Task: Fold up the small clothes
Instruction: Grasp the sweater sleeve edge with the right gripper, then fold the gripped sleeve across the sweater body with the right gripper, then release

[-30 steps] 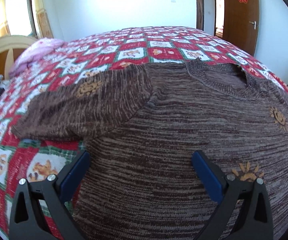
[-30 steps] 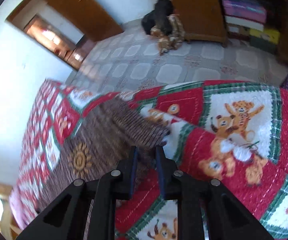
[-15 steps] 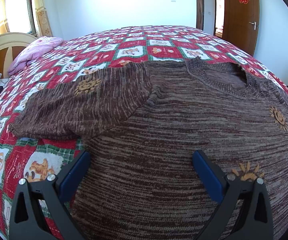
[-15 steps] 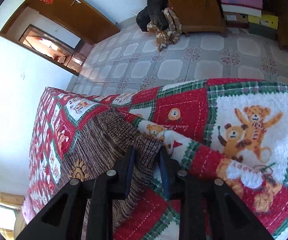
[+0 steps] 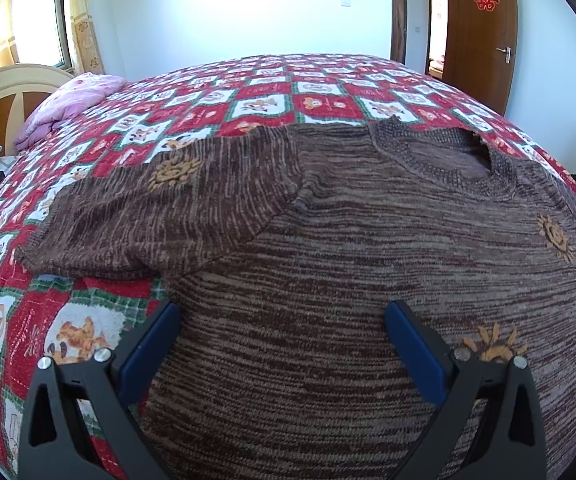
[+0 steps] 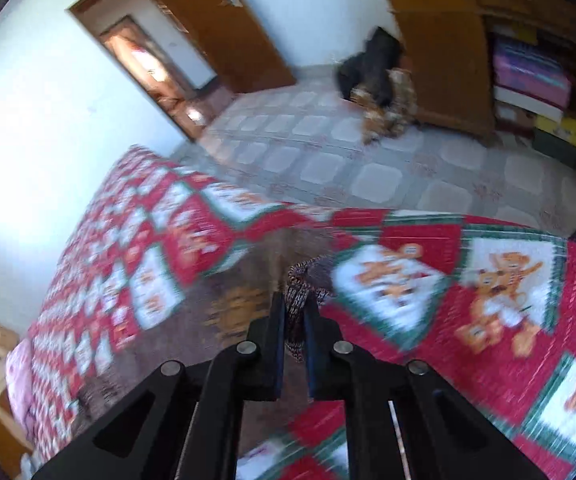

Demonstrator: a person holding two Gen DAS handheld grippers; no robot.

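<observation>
Brown marled knit sweater with orange sun motifs (image 5: 368, 280) lies spread flat on the bed's red, green and white teddy-bear patchwork quilt (image 5: 272, 100), neckline toward the far side, one sleeve extended to the left in the left wrist view. Left hand-held gripper (image 5: 284, 340): blue-padded jaws wide apart, poised over the sweater body, nothing between the pads. Right hand-held gripper (image 6: 294, 320): jaws have just been closing, now pinched on the sweater's ribbed cuff (image 6: 302, 284), which bunches up out of the pads. Right view motion-blurred.
</observation>
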